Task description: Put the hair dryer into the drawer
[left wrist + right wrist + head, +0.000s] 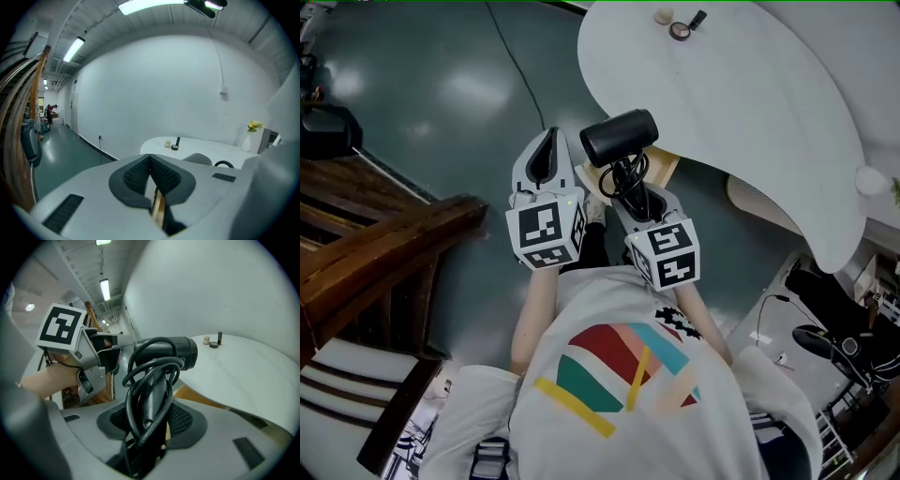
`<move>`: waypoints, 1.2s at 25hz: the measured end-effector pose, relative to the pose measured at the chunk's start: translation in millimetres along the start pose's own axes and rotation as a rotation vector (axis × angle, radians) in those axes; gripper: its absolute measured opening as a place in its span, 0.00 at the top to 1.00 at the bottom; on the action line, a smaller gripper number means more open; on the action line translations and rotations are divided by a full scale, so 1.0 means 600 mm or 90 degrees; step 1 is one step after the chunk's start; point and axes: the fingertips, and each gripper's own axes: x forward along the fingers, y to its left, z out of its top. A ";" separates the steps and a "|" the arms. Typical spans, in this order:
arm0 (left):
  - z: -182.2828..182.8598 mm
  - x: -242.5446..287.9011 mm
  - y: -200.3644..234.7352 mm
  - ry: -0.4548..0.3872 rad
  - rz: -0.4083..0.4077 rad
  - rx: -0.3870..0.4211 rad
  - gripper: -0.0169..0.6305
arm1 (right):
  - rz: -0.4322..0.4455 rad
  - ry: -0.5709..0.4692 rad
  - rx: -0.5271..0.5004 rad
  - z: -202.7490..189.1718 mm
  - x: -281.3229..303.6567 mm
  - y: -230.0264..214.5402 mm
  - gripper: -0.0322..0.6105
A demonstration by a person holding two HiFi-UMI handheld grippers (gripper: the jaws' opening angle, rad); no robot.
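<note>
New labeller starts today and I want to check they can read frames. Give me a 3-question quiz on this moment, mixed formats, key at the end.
1. True or false: the right gripper is closed on the handle of the hair dryer.
2. What is between the jaws of the left gripper? A) the dryer's plug B) nothing, the jaws are together C) a drawer knob
3. Fill in: the dryer's cord is ____ around its handle.

Key: 1 true; 2 B; 3 wrapped
</note>
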 end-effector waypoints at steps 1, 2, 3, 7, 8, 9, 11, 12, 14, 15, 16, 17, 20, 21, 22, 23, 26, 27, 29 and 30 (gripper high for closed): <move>-0.005 0.001 -0.001 0.006 -0.004 0.002 0.95 | 0.002 0.011 0.010 -0.013 0.002 0.000 0.66; -0.009 0.002 -0.001 0.010 -0.008 0.004 0.95 | 0.003 0.022 0.021 -0.026 0.003 0.001 0.66; -0.013 0.003 -0.002 0.014 -0.012 0.006 0.95 | 0.002 0.034 0.032 -0.039 0.004 0.001 0.66; -0.024 0.009 -0.005 0.027 -0.024 0.013 0.95 | -0.003 0.072 0.086 -0.086 0.009 0.000 0.66; -0.026 0.012 -0.006 0.030 -0.027 0.014 0.95 | -0.004 0.081 0.097 -0.096 0.010 -0.001 0.66; -0.028 0.014 -0.009 0.032 -0.029 0.016 0.95 | -0.005 0.089 0.107 -0.106 0.010 -0.002 0.66; -0.032 0.016 -0.014 0.036 -0.035 0.019 0.95 | -0.007 0.106 0.123 -0.125 0.010 -0.003 0.66; -0.035 0.016 -0.017 0.039 -0.037 0.020 0.95 | -0.008 0.114 0.131 -0.135 0.009 -0.003 0.66; -0.043 0.015 -0.022 0.045 -0.042 0.022 0.95 | -0.009 0.130 0.146 -0.152 0.011 -0.004 0.66; -0.046 0.015 -0.025 0.048 -0.045 0.024 0.95 | -0.009 0.138 0.154 -0.160 0.013 -0.004 0.66; -0.049 0.015 -0.027 0.050 -0.047 0.025 0.95 | -0.008 0.144 0.164 -0.167 0.014 -0.005 0.66; -0.050 0.015 -0.029 0.050 -0.049 0.027 0.95 | -0.008 0.150 0.174 -0.173 0.016 -0.007 0.66; -0.048 0.018 -0.036 0.050 -0.053 0.032 0.95 | -0.010 0.163 0.206 -0.187 0.021 -0.017 0.66; -0.048 0.019 -0.038 0.050 -0.054 0.033 0.95 | -0.013 0.169 0.216 -0.191 0.024 -0.021 0.66; -0.048 0.020 -0.039 0.051 -0.054 0.034 0.95 | -0.017 0.176 0.224 -0.196 0.026 -0.026 0.66; -0.049 0.021 -0.041 0.052 -0.055 0.034 0.95 | -0.022 0.184 0.231 -0.200 0.029 -0.031 0.66; -0.051 0.023 -0.043 0.056 -0.055 0.034 0.95 | -0.033 0.206 0.257 -0.208 0.039 -0.046 0.66; -0.051 0.024 -0.042 0.057 -0.055 0.034 0.95 | -0.035 0.214 0.270 -0.208 0.043 -0.050 0.66; -0.052 0.026 -0.040 0.059 -0.054 0.033 0.95 | -0.038 0.233 0.297 -0.206 0.053 -0.057 0.66; -0.053 0.028 -0.039 0.061 -0.054 0.033 0.95 | -0.041 0.241 0.308 -0.205 0.059 -0.062 0.66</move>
